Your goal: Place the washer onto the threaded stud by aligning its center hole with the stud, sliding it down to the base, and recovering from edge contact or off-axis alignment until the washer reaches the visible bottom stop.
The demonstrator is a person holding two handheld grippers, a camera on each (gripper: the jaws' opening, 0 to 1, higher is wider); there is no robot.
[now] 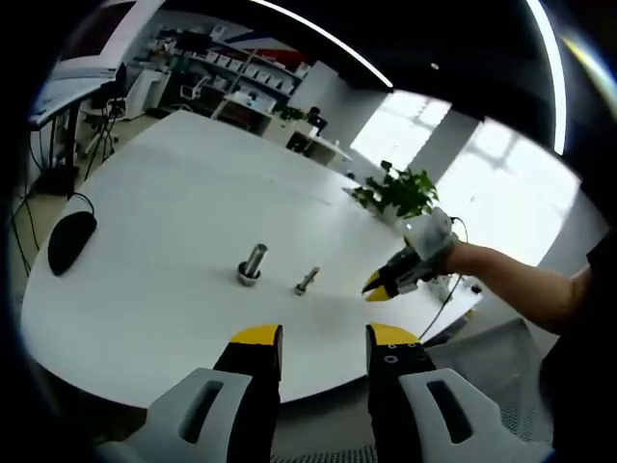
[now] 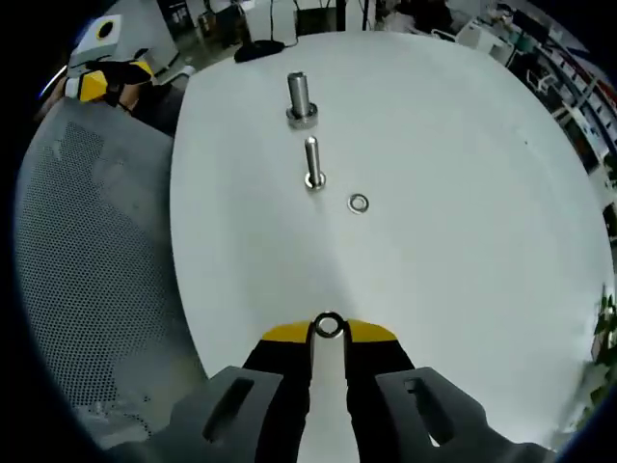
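Observation:
A thick metal stud [image 1: 253, 260] [image 2: 300, 96] stands upright on its wider base on the white table [image 1: 174, 193] [image 2: 434, 145]. Beside it is a slimmer bolt [image 1: 307, 281] [image 2: 313, 162]. My right gripper [image 2: 329, 333] is shut on a small steel washer [image 2: 329, 325], which sits upright between the yellow tips, well short of the stud. A second washer [image 2: 359, 203] lies flat on the table near the bolt. My left gripper [image 1: 323, 338] is open at the table's near edge with nothing in it. The right gripper [image 1: 386, 282] comes in from the right, held by a person's hand.
A black mouse [image 1: 72, 239] lies at the table's left edge. A potted plant [image 1: 400, 190] stands at the far side. A grey mesh chair back [image 2: 87, 270] is close to the table edge. Shelves and desks line the room behind.

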